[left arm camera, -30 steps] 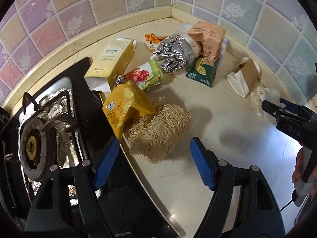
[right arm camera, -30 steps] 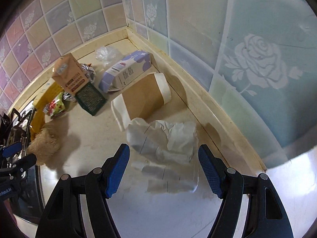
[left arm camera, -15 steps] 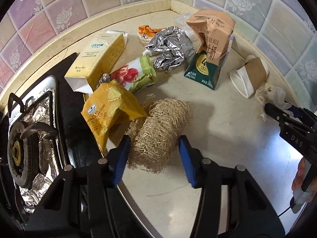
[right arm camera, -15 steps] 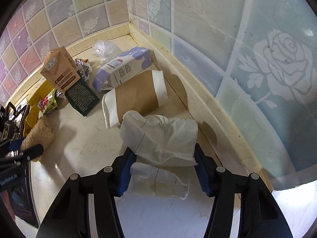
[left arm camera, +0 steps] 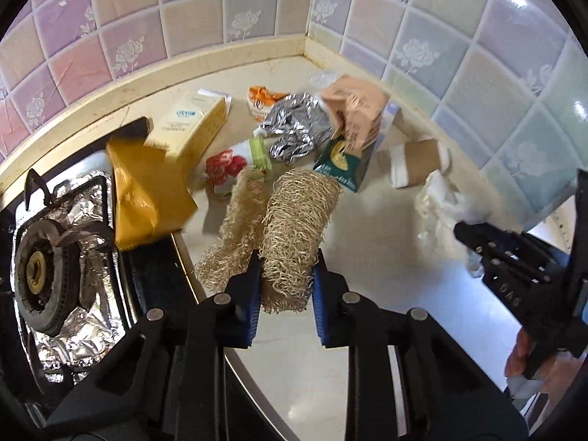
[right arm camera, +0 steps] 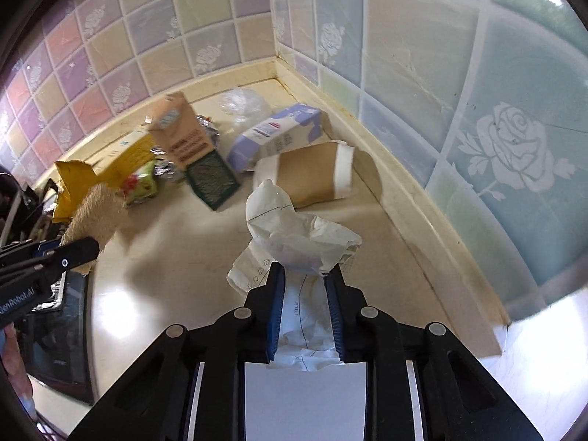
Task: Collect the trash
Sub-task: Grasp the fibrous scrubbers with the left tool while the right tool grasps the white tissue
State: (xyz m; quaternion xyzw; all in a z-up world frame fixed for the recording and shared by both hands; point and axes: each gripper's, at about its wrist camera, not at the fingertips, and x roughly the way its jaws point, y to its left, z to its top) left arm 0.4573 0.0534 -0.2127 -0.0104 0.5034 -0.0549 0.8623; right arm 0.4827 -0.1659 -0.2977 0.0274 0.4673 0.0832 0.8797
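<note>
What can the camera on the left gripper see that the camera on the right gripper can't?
Only the left wrist view shows the stove burner with its foil lining, the orange wrapper, and how the left gripper is closing on the loofah.

Only the right wrist view shows the purple carton laid out fully, the clear plastic bag, and the right gripper shut on the crumpled paper.

Both show the yellow bag, the peach milk carton and the flattened paper cup.
</note>
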